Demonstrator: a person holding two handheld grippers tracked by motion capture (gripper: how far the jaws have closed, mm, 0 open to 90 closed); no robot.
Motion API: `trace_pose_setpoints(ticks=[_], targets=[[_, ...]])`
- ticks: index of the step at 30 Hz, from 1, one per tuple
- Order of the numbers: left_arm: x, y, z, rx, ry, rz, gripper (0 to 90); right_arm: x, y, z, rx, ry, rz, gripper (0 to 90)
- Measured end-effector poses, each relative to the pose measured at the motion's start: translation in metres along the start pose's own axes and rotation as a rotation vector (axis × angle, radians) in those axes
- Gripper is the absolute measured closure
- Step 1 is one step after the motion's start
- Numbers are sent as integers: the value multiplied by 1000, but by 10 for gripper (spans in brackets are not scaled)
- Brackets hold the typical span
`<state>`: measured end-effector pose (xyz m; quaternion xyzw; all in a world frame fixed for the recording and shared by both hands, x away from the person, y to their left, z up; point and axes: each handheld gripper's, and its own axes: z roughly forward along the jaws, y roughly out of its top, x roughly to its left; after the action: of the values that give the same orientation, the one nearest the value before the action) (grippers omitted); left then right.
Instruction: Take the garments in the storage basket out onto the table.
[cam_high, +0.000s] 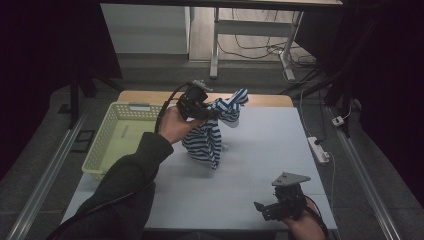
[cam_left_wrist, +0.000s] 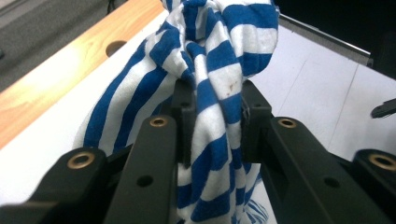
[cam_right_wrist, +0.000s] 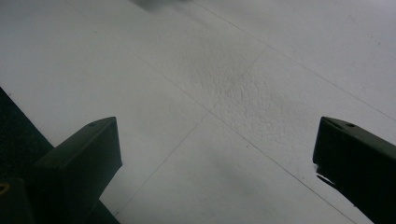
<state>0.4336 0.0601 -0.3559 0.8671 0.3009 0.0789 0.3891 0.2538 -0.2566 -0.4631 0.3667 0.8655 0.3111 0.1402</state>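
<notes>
A blue-and-white striped cloth (cam_high: 212, 134) hangs bunched above the white table (cam_high: 260, 150), lifted near its middle back. My left gripper (cam_high: 210, 112) is shut on the striped cloth (cam_left_wrist: 219, 98); in the left gripper view the fabric is pinched between both black jaws and drapes down below them. My right gripper (cam_high: 262, 207) rests low at the table's front right, held by a hand. In the right gripper view its jaws stand wide apart over the bare white surface (cam_right_wrist: 224, 107), so the right gripper (cam_right_wrist: 217, 154) is open and holds nothing.
A pale yellow-green plastic basket (cam_high: 102, 147) sits at the table's left side, with nothing visible inside. A wooden strip (cam_high: 150, 96) runs along the table's far edge. A white power strip (cam_high: 318, 149) lies on the floor right of the table.
</notes>
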Motion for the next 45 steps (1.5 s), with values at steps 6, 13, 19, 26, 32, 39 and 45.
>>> trace_pose_setpoints(ticks=[6,13,19,26,32,39,45], targets=[[4,-14,17,19,3,-13,720,0,0,0,0,0,-2,8],[5,-28,33,34,3,-25,720,0,0,0,-1,0,-6,8],[5,-42,48,49,9,-29,718,1,0,0,3,0,-10,8],[9,-58,62,49,5,-62,715,1,0,1,3,-3,-11,9],[12,-70,73,66,-1,-85,712,1,0,1,6,-3,-15,9],[11,-83,88,91,-5,-99,708,1,0,1,8,-5,-16,9],[12,-94,103,137,-12,-106,702,2,0,1,9,-5,-16,9]])
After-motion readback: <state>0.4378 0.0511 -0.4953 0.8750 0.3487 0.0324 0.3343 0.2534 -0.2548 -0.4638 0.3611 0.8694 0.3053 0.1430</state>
